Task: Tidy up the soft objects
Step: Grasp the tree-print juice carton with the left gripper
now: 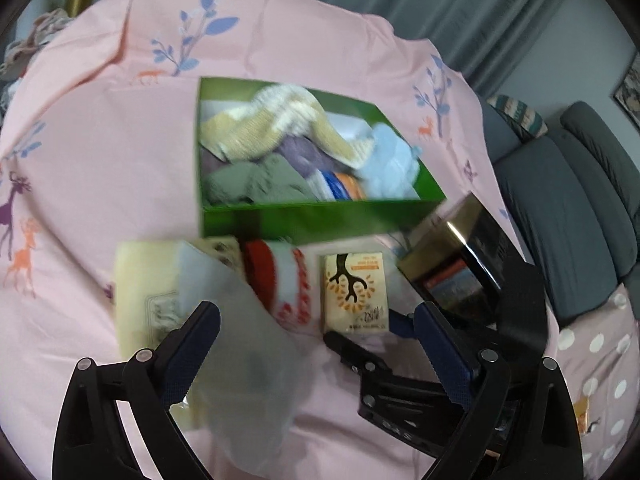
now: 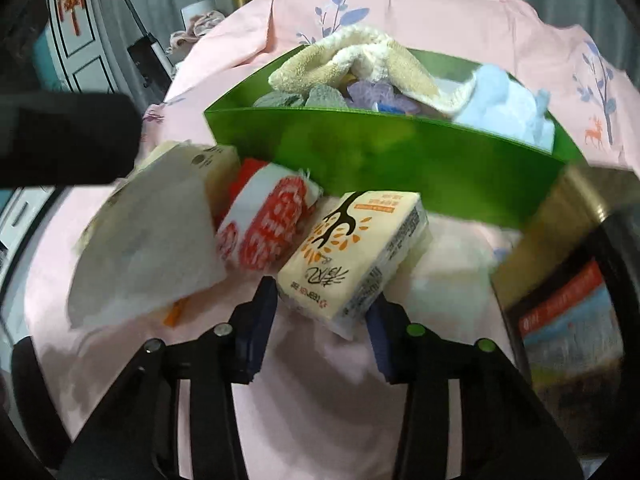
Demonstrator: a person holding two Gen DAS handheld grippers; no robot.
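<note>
A green box [image 1: 320,220] on the pink sheet holds several soft cloths, with a cream towel [image 2: 352,60] on top. In front of it lie a red-and-white tissue pack [image 2: 264,228] and a cream tissue pack with a tree print [image 2: 352,248]. My right gripper [image 2: 322,300] is shut on the near end of the cream pack, which sits tilted. In the left wrist view that gripper [image 1: 364,330] shows at the pack's [image 1: 356,292] lower edge. My left gripper [image 1: 316,310] stands wide open over a translucent white bag [image 1: 248,360], which lies by its left finger on a pale yellow pack [image 1: 140,280].
A dark box with a gold rim [image 1: 460,256] stands right of the tissue packs, close to my right gripper. The pink deer-print sheet [image 1: 100,184] covers the surface. A grey sofa [image 1: 560,208] is off the right edge, and curtains hang behind.
</note>
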